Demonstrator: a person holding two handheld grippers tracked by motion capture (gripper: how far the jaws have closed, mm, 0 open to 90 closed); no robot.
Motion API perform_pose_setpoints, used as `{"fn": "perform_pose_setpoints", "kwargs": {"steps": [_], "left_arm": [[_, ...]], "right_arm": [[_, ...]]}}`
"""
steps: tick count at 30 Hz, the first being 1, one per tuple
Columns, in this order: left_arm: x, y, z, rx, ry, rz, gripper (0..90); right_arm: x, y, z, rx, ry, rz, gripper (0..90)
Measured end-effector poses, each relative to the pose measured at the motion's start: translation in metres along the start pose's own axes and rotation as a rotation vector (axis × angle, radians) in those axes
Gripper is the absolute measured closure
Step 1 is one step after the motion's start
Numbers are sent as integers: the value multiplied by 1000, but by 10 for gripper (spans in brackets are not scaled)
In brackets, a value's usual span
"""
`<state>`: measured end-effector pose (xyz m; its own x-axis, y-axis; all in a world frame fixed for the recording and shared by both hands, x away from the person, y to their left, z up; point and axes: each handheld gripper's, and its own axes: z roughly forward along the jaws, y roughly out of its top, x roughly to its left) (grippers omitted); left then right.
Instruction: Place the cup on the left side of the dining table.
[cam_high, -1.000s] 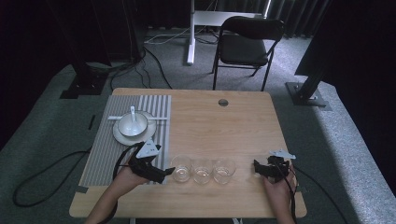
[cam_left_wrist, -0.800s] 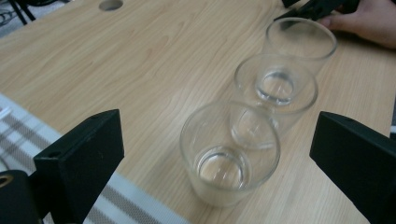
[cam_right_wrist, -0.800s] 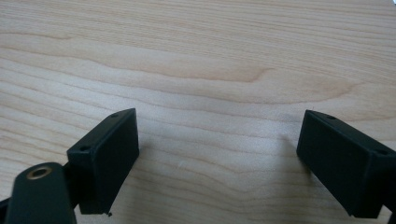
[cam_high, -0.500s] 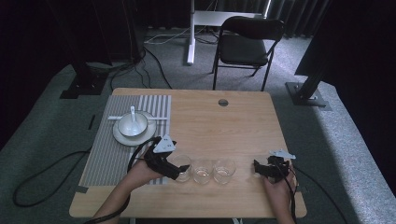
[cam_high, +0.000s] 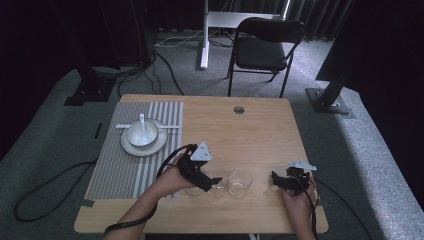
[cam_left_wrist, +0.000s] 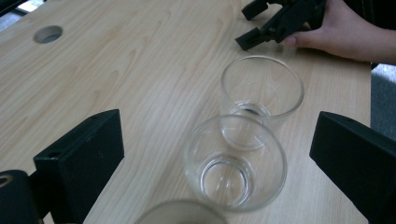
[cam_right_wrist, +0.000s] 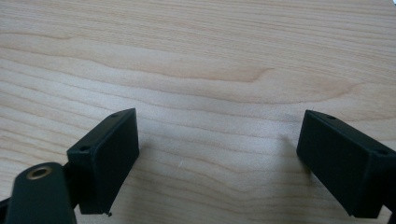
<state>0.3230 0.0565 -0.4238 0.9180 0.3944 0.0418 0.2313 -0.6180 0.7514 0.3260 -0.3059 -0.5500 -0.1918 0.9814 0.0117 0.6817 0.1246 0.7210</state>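
Three clear empty glasses stand in a row near the table's front edge: a left one (cam_high: 193, 189), a middle one (cam_high: 216, 186) and a right one (cam_high: 240, 181). My left gripper (cam_high: 210, 184) hovers open over the left end of the row, pointing along it. In the left gripper view its wide jaws (cam_left_wrist: 217, 140) flank the middle glass (cam_left_wrist: 235, 163), with the far glass (cam_left_wrist: 261, 91) beyond and a near rim (cam_left_wrist: 180, 212) at the bottom. My right gripper (cam_high: 276, 181) rests open on the wood to the right of the row, with nothing between its jaws (cam_right_wrist: 217, 158).
A white bowl with a spoon (cam_high: 142, 132) sits on a plate (cam_high: 131, 146) on the striped grey mat (cam_high: 120, 170) at the left. A round cable hole (cam_high: 239, 109) lies near the table's far edge. A black chair (cam_high: 265, 47) stands beyond the table.
My left gripper has moved right from the mat's edge to over the left end of the glass row. The right gripper has stayed put.
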Motion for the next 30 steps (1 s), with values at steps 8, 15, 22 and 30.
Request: {"fn": "perform_pose_setpoints", "kwargs": {"steps": [8, 15, 22, 30], "left_arm": [[-7, 13, 26, 60, -25, 34, 34], [-16, 20, 45, 97, -49, 44, 44], [-21, 27, 60, 140, -66, 51, 43], [-29, 32, 74, 187, -78, 60, 43]], "right_arm": [[0, 0, 0, 0, 0, 0, 124], [0, 0, 0, 0, 0, 0, 125], [0, 0, 0, 0, 0, 0, 124], [0, 0, 0, 0, 0, 0, 124]]}}
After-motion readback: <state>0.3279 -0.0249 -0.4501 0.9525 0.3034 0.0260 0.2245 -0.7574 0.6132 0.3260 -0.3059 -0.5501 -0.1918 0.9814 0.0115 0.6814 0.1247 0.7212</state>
